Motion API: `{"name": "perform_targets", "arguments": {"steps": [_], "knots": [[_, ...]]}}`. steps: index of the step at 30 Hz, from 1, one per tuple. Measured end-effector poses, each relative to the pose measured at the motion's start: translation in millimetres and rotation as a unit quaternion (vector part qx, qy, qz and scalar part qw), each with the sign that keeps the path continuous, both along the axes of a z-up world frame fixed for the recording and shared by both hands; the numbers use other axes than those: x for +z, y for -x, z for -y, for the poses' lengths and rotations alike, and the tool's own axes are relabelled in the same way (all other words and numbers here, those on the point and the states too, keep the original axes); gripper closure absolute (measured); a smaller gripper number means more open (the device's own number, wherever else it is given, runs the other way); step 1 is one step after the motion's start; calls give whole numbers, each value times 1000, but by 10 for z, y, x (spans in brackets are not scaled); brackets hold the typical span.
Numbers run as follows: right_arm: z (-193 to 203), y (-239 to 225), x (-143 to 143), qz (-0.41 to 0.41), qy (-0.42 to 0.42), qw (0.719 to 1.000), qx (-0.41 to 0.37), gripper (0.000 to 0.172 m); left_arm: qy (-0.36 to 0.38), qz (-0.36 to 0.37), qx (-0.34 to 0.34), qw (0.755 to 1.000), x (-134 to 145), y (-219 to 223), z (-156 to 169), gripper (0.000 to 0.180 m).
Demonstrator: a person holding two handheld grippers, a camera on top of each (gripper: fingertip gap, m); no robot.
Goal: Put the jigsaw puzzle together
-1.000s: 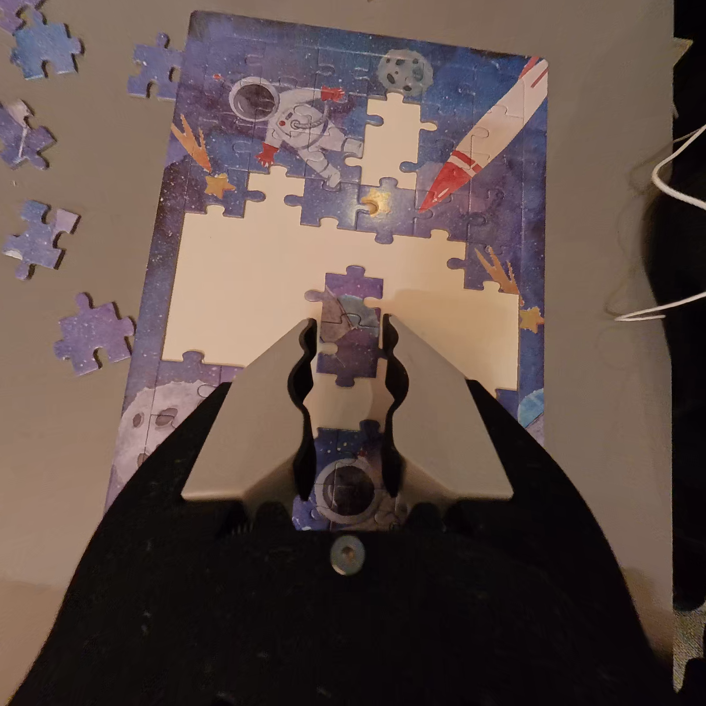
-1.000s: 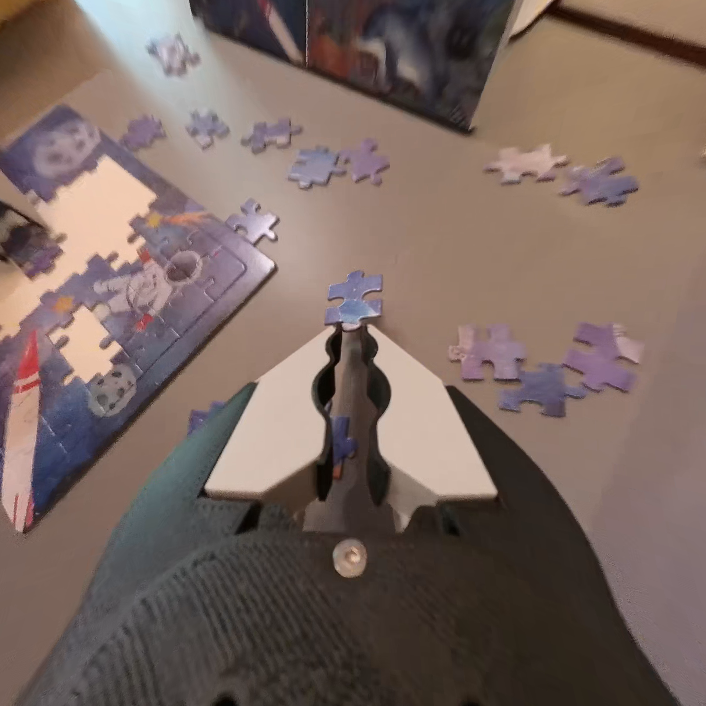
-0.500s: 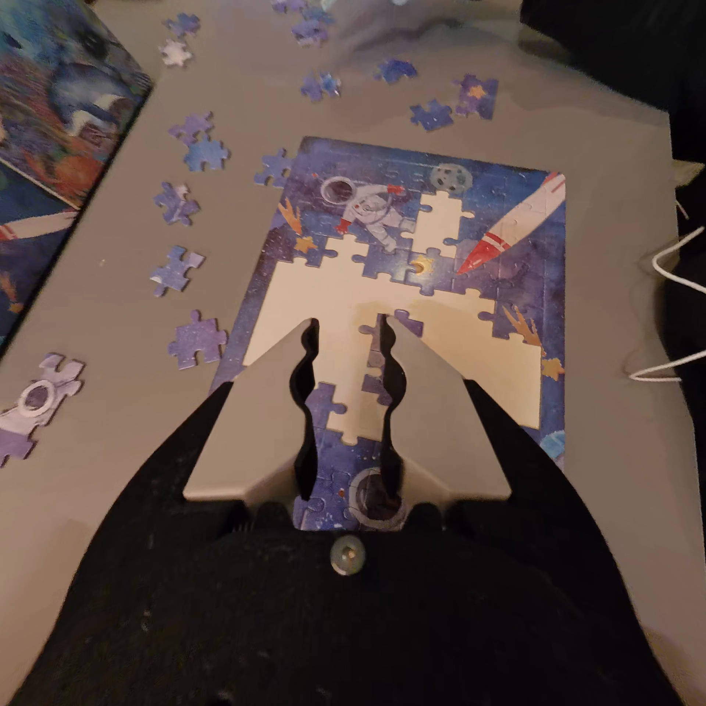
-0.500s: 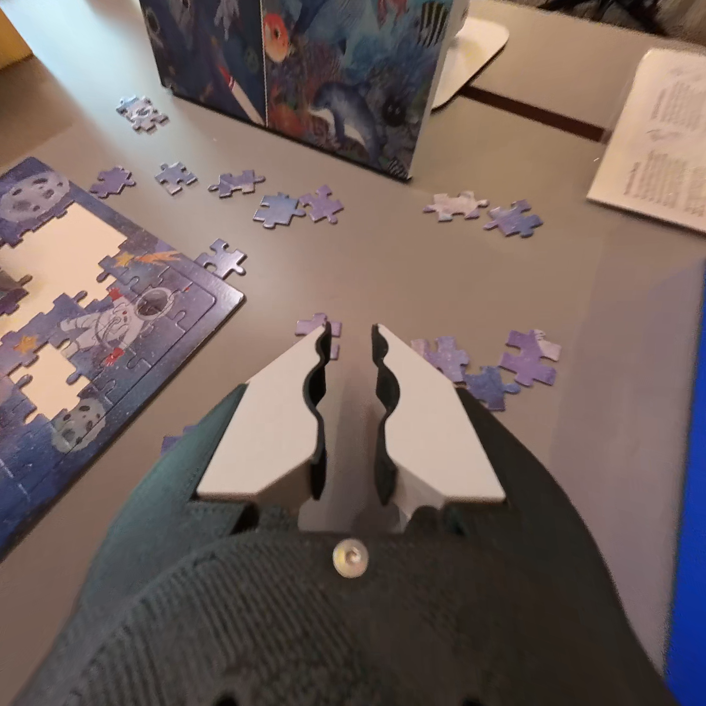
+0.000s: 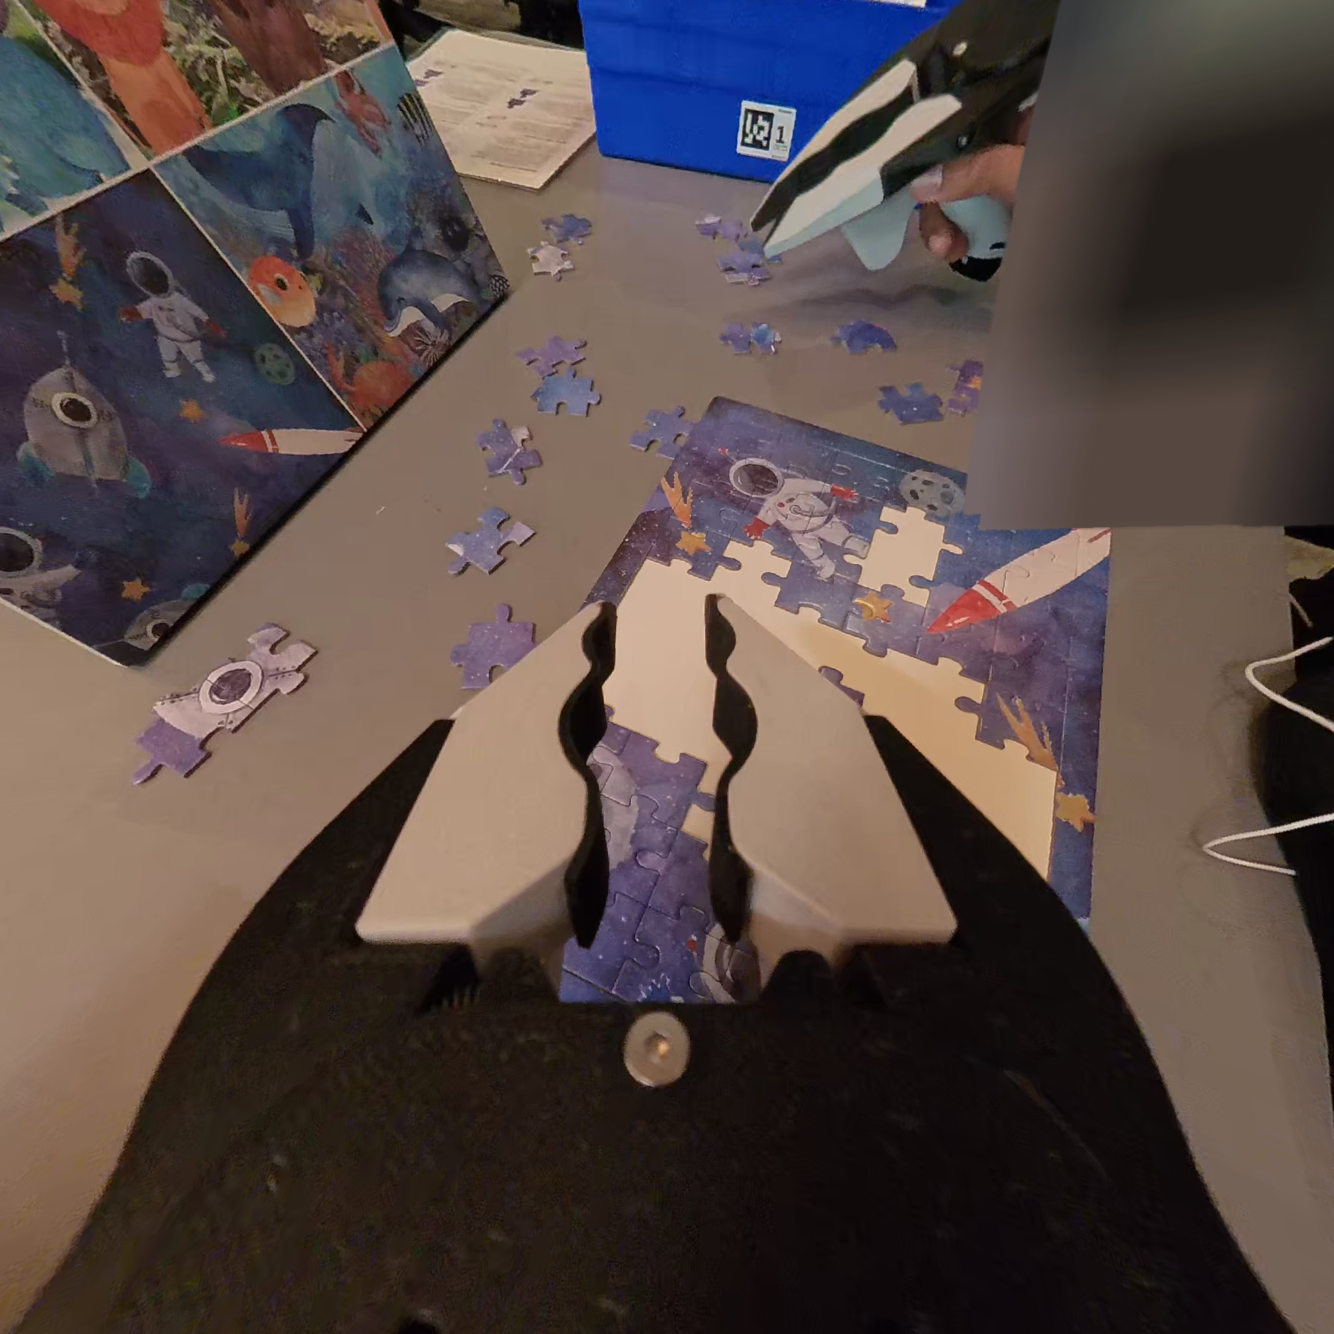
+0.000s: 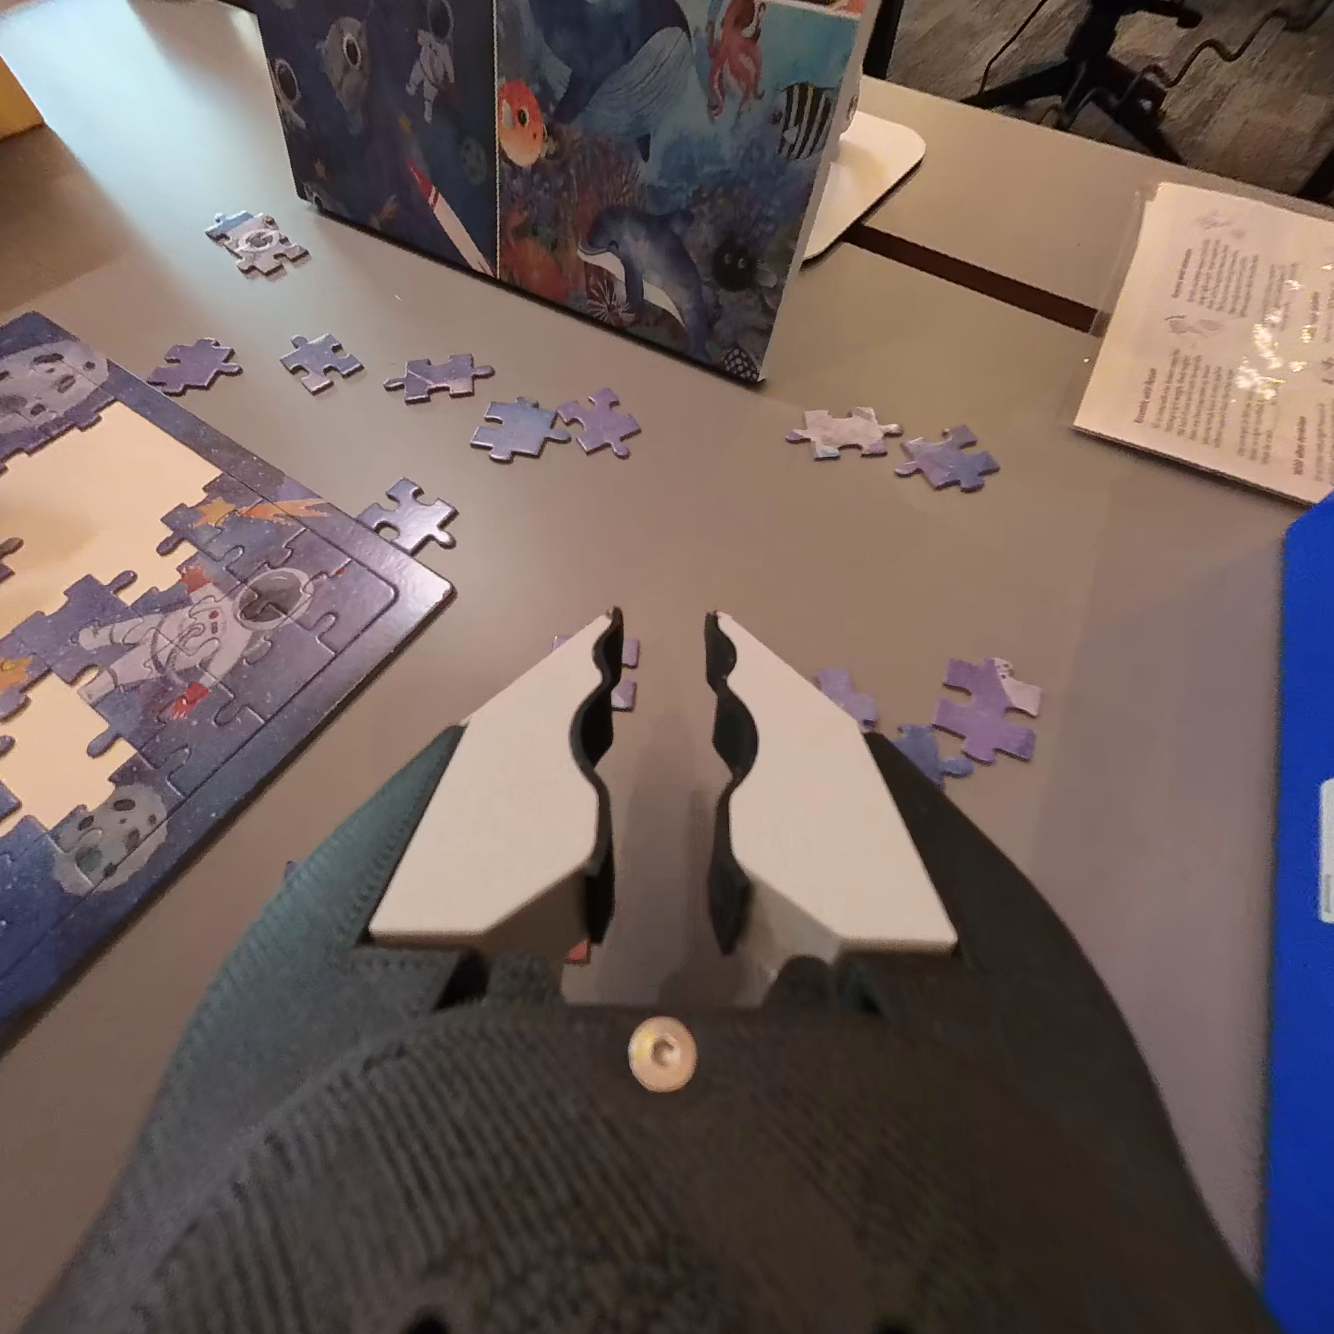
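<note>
Two grippers now empty w/ jaws part-open: left gripper (image 5: 660,613) has lifted off the blue space jigsaw board (image 5: 1025,693), right gripper (image 6: 663,628) has dropped its purple cardboard piece (image 6: 626,675) onto the grey desk (image 6: 722,520).

A white sticker (image 5: 766,130) with a black square code pattern and one digit sits on the front of the blue bin (image 5: 686,86). A printed sheet (image 6: 1213,339) in a clear sleeve lies on the bench (image 6: 722,520); its lines of writing are too small to read.
</note>
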State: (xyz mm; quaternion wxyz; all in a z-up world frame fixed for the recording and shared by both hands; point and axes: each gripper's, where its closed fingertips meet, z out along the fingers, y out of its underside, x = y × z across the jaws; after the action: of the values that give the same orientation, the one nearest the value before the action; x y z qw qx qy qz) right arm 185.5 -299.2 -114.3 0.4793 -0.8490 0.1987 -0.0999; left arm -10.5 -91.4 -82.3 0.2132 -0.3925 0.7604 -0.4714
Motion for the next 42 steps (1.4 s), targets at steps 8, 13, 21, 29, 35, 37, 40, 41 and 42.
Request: {"name": "perform_targets", "arguments": {"steps": [8,13,21,29,35,37,40,41,42], "knots": [[-88,-215,-63,26,2,1000,-6,152,7,-4,13,1000,-12,-26,-43,158],[-303,-707,-28,44,8,999,4,139,9,-2,12,1000,-17,-33,-35,159],[-696,-1078,-237,13,38,998,50,136,28,-14,18,999,-88,-72,-90,160],[-708,-1083,-262,1,40,998,55,133,38,-3,53,998,-57,-123,-280,159],[-692,-1062,-179,9,15,998,57,137,70,15,100,992,52,-152,-550,157],[-677,-1054,-87,32,-4,998,52,140,74,21,117,990,85,-154,-650,157],[-633,-933,93,41,-40,997,54,140,81,28,132,988,122,-147,-753,157],[-617,-880,170,47,-52,996,56,140,81,29,137,987,124,-145,-783,157],[-606,-832,254,56,-62,995,58,140,79,30,141,986,126,-143,-812,157]]}}
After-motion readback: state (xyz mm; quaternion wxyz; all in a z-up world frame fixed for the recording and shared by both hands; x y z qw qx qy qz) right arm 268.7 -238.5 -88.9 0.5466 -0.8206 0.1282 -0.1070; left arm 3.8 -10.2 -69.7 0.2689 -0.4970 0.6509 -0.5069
